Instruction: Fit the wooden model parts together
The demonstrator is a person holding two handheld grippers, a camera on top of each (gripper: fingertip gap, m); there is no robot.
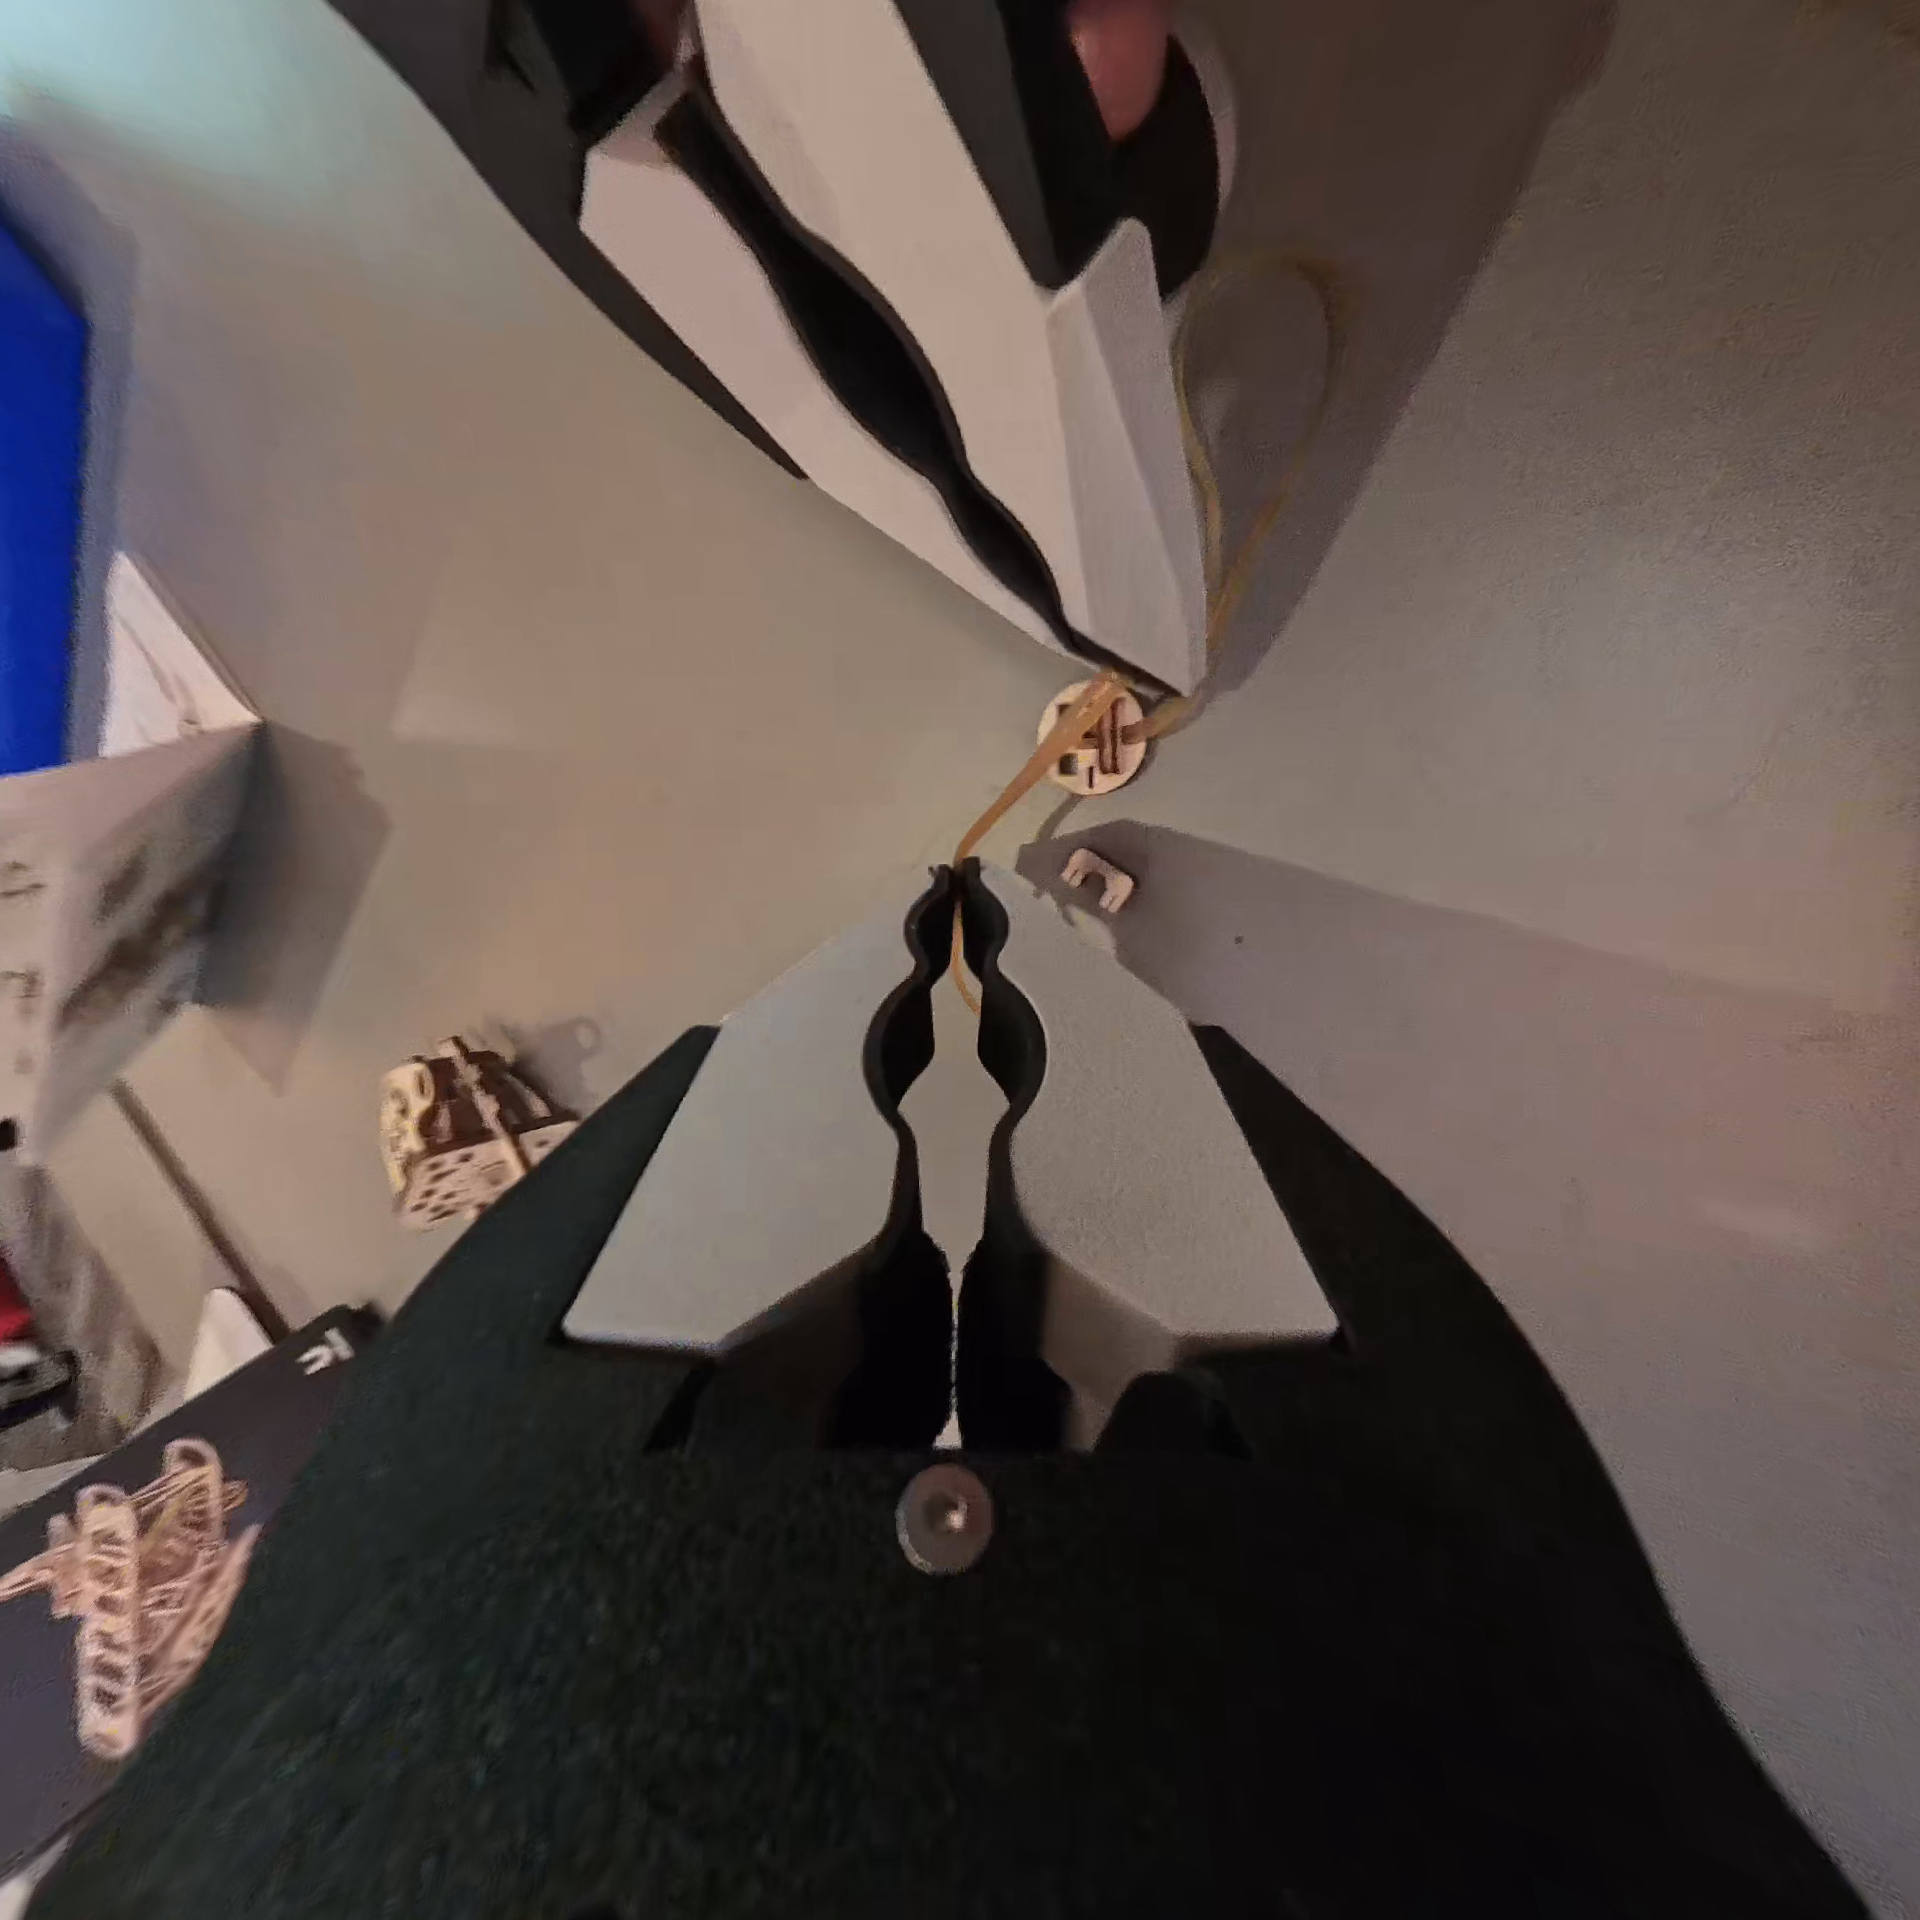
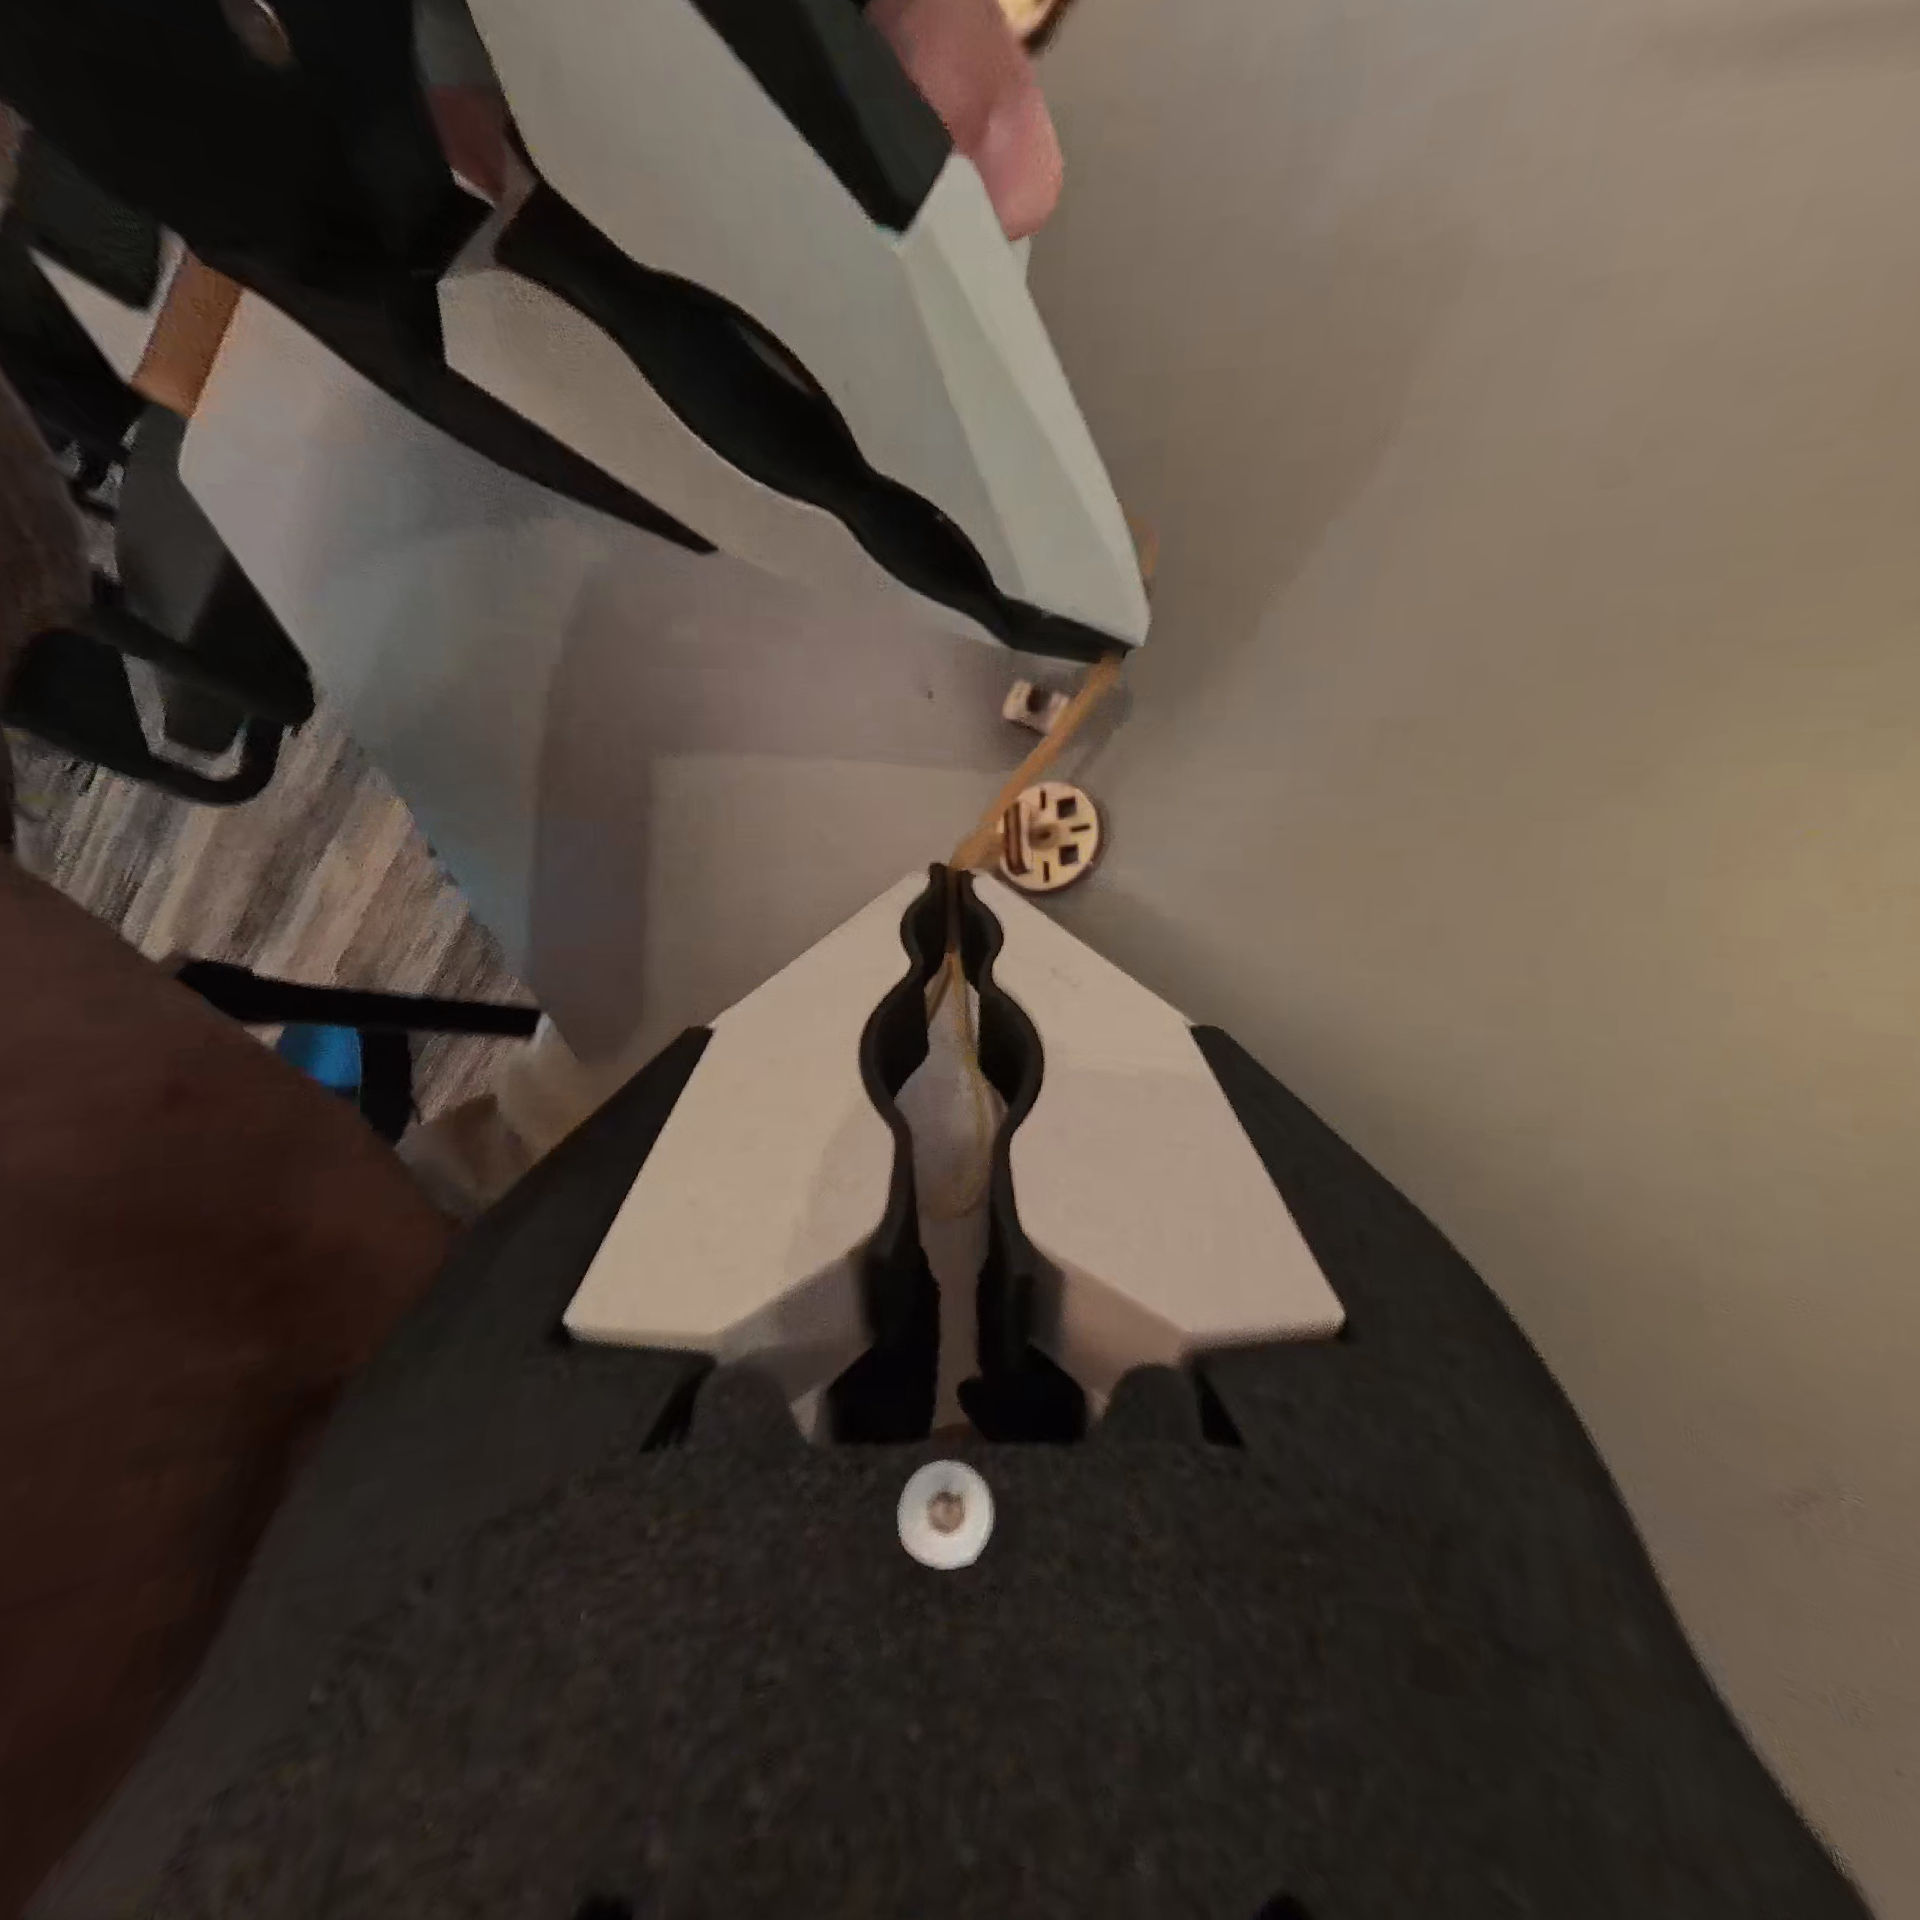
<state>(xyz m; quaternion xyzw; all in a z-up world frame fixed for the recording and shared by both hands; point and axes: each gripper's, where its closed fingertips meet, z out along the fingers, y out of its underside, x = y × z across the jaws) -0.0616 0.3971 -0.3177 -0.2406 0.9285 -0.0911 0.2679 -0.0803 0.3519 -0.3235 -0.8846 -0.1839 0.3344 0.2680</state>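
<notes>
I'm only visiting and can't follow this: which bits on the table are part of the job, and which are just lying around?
In use:
- rubber band, stretched between left gripper and right gripper
- round wooden disc, right beside the band

Lying about:
- small wooden clip
- part-built wooden model
- dark box

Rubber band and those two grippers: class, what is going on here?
A person holds a gripper in each hand. The left gripper and the right gripper are both shut on a rubber band, stretched between them just above the grey table. A small round wooden disc sits right by the band, and a little wooden clip lies nearby, untouched.
</notes>
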